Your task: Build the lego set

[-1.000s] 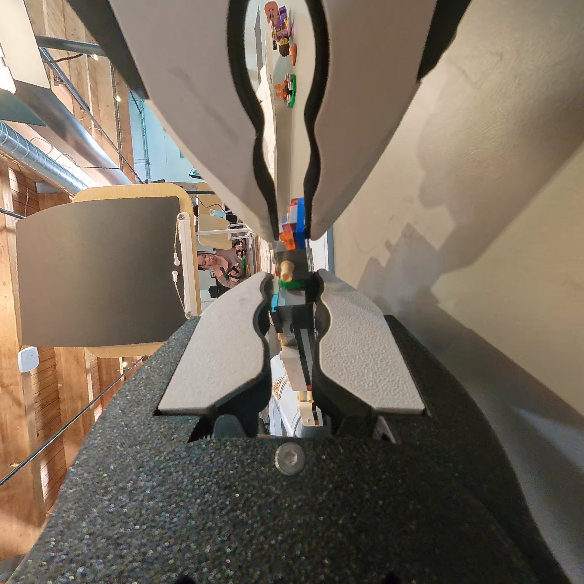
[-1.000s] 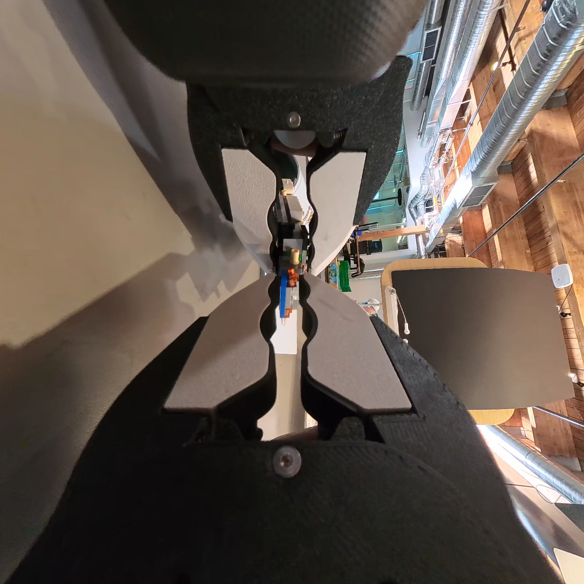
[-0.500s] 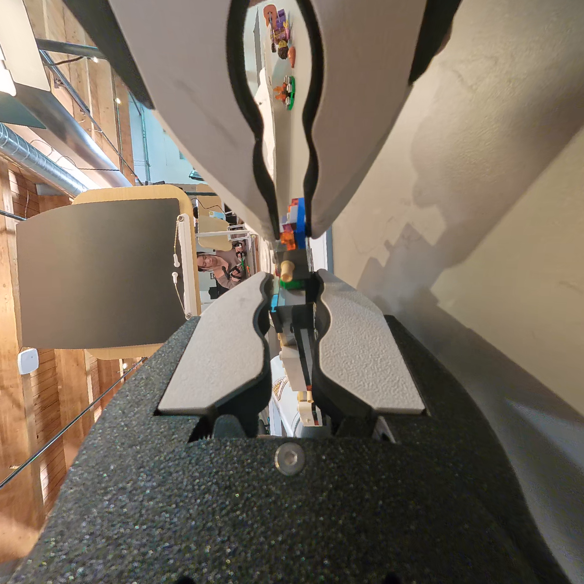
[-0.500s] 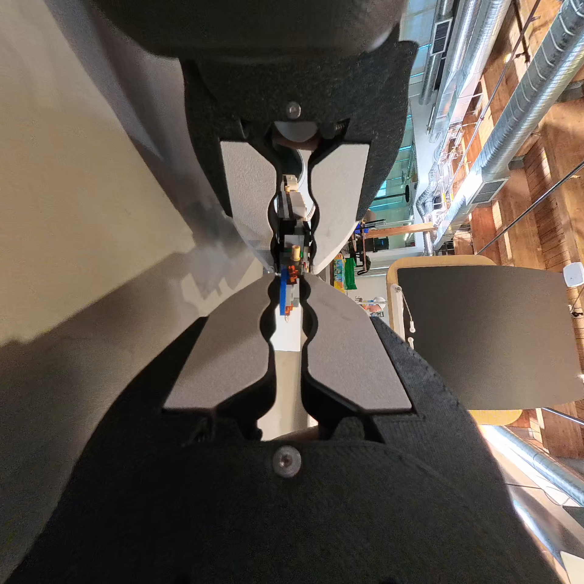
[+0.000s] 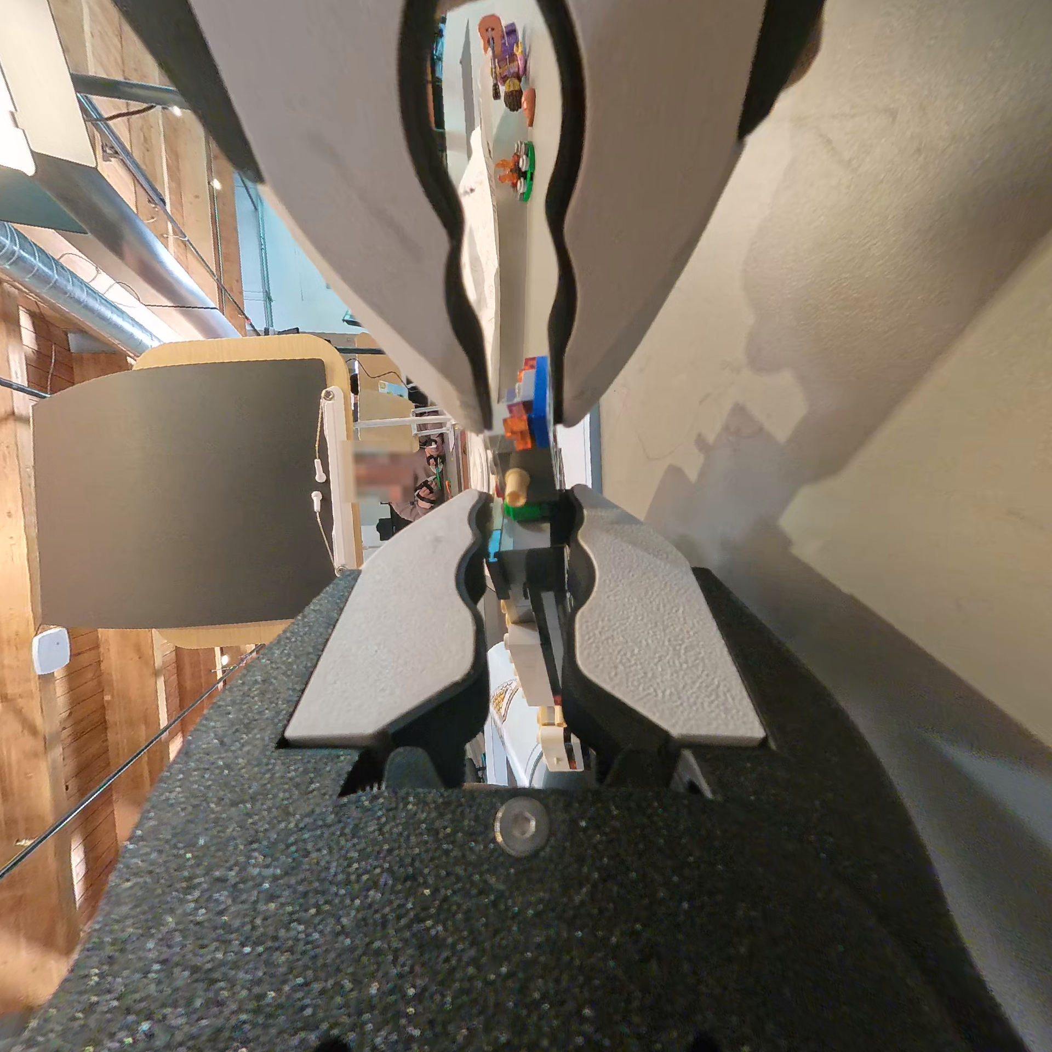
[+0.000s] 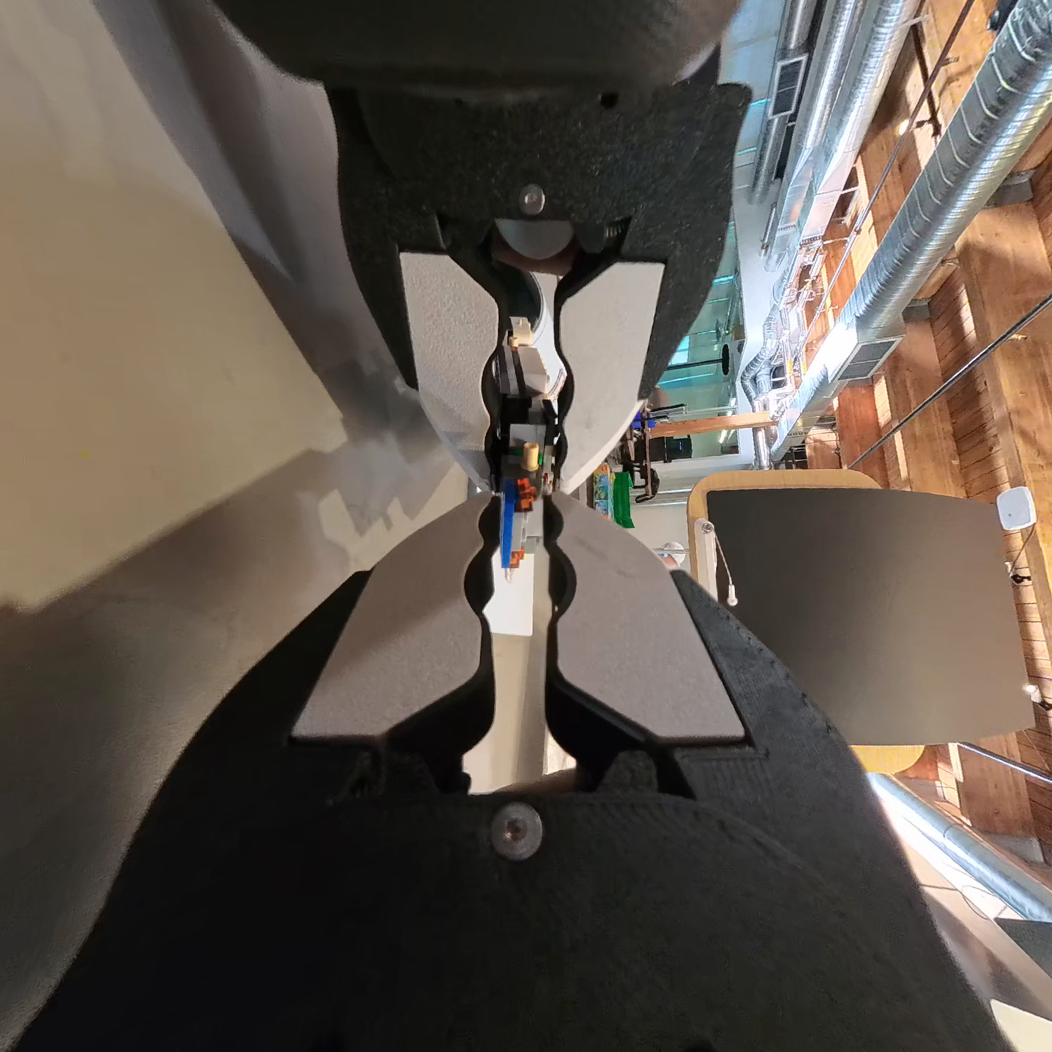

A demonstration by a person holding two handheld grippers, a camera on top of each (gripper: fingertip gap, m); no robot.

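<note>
SURFACE: a pale table (image 5: 854, 284) is running along both claws; small toy figures (image 5: 512, 68) are lying farther off on it.
ROOM: brick walls, silver ducts (image 6: 939, 171), a dark panel (image 5: 171, 484).
LEFT CLAW (image 5: 526, 501): clamping the grey-black end of a brick model (image 5: 532, 569).
RIGHT CLAW (image 6: 521, 498): facing it tip to tip, gripping the model's blue plate (image 6: 508, 529).

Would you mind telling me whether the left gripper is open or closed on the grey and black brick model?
Closed on it: the left gripper has both fingers against the brick model, which sits wedged between them.
</note>
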